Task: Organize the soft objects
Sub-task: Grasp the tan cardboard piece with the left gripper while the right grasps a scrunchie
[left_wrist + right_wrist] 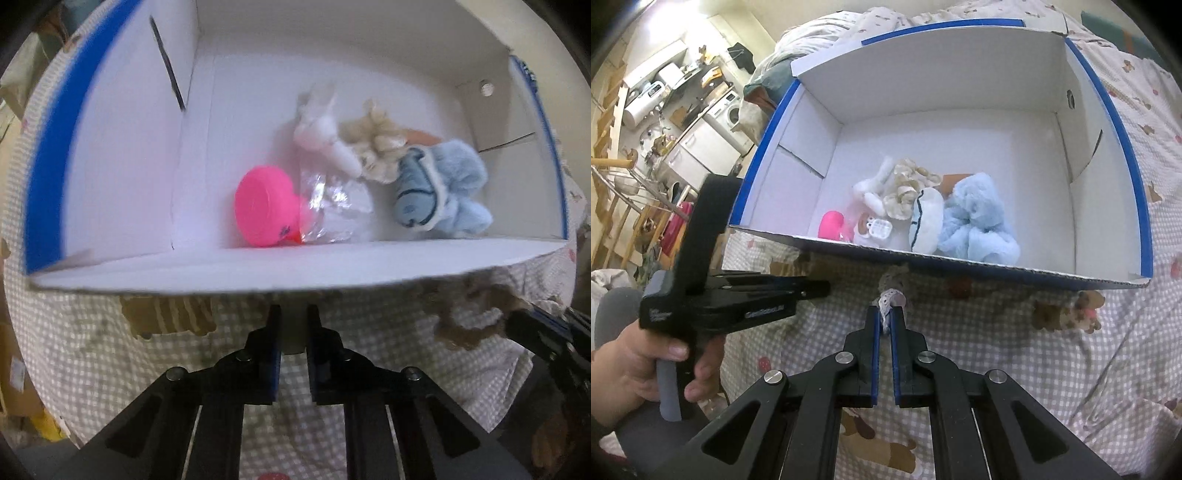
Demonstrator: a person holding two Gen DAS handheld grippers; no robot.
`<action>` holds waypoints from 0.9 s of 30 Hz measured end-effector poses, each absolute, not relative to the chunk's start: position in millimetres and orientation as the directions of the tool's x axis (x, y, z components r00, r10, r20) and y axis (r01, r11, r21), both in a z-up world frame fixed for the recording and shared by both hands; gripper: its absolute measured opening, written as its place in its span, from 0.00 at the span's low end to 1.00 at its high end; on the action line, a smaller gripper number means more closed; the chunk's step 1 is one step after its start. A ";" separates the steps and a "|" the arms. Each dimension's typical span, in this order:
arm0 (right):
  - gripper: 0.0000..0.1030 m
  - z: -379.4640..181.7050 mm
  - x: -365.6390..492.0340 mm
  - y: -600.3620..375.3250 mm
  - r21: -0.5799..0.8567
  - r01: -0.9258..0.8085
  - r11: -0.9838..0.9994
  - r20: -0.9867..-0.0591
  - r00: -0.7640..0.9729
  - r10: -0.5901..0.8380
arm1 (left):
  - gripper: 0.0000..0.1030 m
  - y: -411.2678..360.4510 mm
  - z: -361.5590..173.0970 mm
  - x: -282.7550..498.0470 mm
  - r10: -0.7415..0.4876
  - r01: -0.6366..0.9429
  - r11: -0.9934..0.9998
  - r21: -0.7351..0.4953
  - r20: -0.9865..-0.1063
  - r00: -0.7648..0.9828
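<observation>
- Sitting on a bed with a checked cover (1015, 354), a white box (923, 92) with blue-taped edges stands open at the top; its near wall runs across both views just ahead of the fingers.
- Box floor: soft items cluster toward the near wall. A pink toy (264, 205) lies beside a clear plastic wrapper (332, 206); a white plush (325, 133) and a cream curly item (376, 147) touch each other behind it; a light blue plush (443, 184) lies at the right of the cluster.
- Open room: the far half of the box floor and the strip along the left wall are bare. Bed cover lies between the near wall and both grippers.
- Left gripper (293, 325): fingers nearly together, a narrow gap between them. Something pale shows in that gap, but whether it is gripped or merely lies behind cannot be told. Tips lie just short of the near wall.
- Right gripper (885, 317): fingers clenched on a small brownish lace-trimmed scrunchie (891, 295), which sticks out past the tips, near the box's near wall and outside the box.
- Left hand (635, 373) grips the handle of the left gripper, seen at the left of the right wrist view.
</observation>
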State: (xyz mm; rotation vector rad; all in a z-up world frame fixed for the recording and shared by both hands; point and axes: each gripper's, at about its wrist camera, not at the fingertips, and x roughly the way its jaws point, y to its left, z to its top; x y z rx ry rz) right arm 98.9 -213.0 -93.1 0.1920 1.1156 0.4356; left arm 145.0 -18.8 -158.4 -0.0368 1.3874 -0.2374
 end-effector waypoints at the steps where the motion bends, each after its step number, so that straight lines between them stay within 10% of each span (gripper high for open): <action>1: 0.07 -93.4 99.5 -211.8 0.362 -0.243 0.900 -0.824 0.369 0.431 | 0.10 -19.0 -154.5 143.9 -0.193 0.151 0.974 -0.167 -0.965 0.177; 27: 0.07 -64.9 73.0 -216.4 0.377 -0.260 0.889 -0.780 0.428 0.456 | 0.10 36.1 -87.8 73.4 -0.110 -0.014 0.993 -0.117 -0.962 0.251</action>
